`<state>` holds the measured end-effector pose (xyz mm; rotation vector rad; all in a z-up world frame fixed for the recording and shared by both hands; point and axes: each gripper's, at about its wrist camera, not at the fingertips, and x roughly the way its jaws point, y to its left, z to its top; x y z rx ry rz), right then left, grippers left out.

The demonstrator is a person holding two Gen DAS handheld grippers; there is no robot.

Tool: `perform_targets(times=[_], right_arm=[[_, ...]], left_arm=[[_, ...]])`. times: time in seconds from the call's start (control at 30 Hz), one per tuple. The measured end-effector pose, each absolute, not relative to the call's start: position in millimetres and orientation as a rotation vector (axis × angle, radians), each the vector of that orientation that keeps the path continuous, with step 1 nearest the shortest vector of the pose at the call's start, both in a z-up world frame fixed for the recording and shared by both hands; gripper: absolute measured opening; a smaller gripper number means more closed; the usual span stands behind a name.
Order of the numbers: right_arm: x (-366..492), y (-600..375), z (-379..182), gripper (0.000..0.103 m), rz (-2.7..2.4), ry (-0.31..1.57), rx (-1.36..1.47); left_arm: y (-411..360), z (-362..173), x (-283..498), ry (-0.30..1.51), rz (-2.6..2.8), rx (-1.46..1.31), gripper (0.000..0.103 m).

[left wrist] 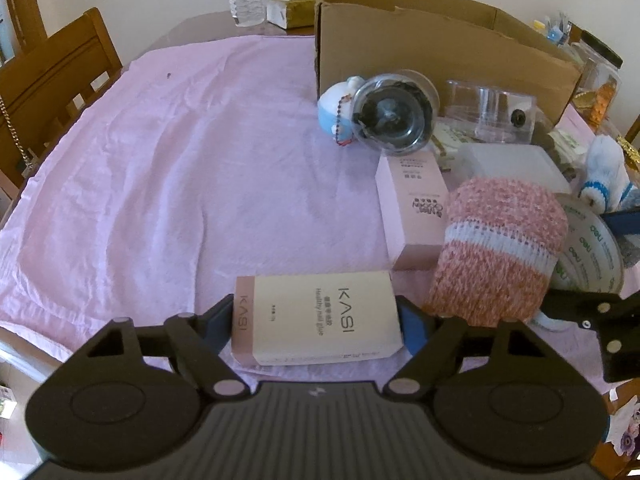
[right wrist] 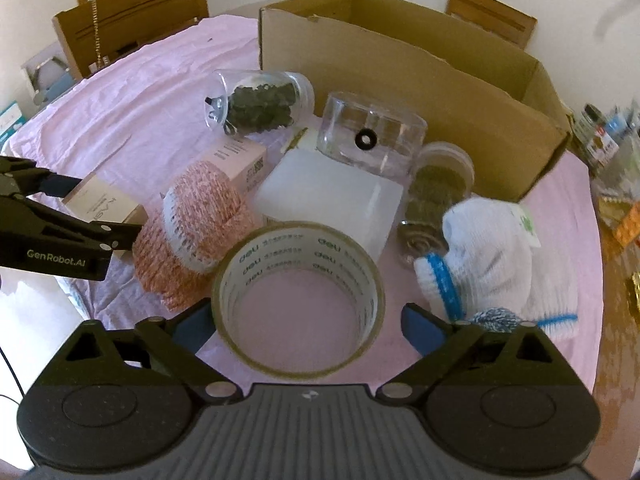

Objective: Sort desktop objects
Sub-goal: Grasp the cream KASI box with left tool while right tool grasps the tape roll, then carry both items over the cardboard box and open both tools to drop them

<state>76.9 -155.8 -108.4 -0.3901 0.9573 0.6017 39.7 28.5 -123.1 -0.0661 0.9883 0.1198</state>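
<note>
Both grippers are at the grasp step, one item each. Left gripper [left wrist: 316, 320] straddles the KASI box [left wrist: 316, 318], which lies flat on the pink cloth [left wrist: 160, 160] at the near edge of the desk. Its jaws are partly closed and sit right at the box's short ends; contact looks likely on both sides, but the pads are half hidden, so I can't confirm a firm clamp.

Right gripper [right wrist: 308, 326] has the tape roll [right wrist: 298, 296] between its jaws, lying flat just in front of the white plastic box [right wrist: 328, 200]. Left pad touches or nearly touches the roll; a clear gap shows on the right, so it's not gripped.

The cardboard box [right wrist: 420, 80] stands open behind the pile, presumably the drop target.

Next: finish closing on both, lift straight up. The knitted roll [right wrist: 192, 224] touches the tape and sits near the KASI box, so expect drag there.
</note>
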Motion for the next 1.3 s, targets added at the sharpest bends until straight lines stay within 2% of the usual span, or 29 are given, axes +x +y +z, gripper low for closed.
perform_targets(times=[0.1,0.43,0.97,1.3], right_arm=[[78.6,-151.1,-108.3,0.088,0.64,0.957,-0.409],[79.8,-158.2,-92.7,0.088,0.664,0.968,-0.392],[86.0,-184.9,-27.8,0.088,0.695,0.816,-0.364],[104.8,-199.1,0.1,0.088,0.687,0.734,-0.346]], left_arm=[[28.8,-121.3,41.4,0.995,0.109,-0.066,0.08],[25.8,-91.0,44.0,0.957,0.064,-0.023,0.08],[0.3,-21.5,56.2,0.868,0.048,0.025,0.08],[-14.6,8.2,90.2,0.808,-0.009,0.064,0.08]])
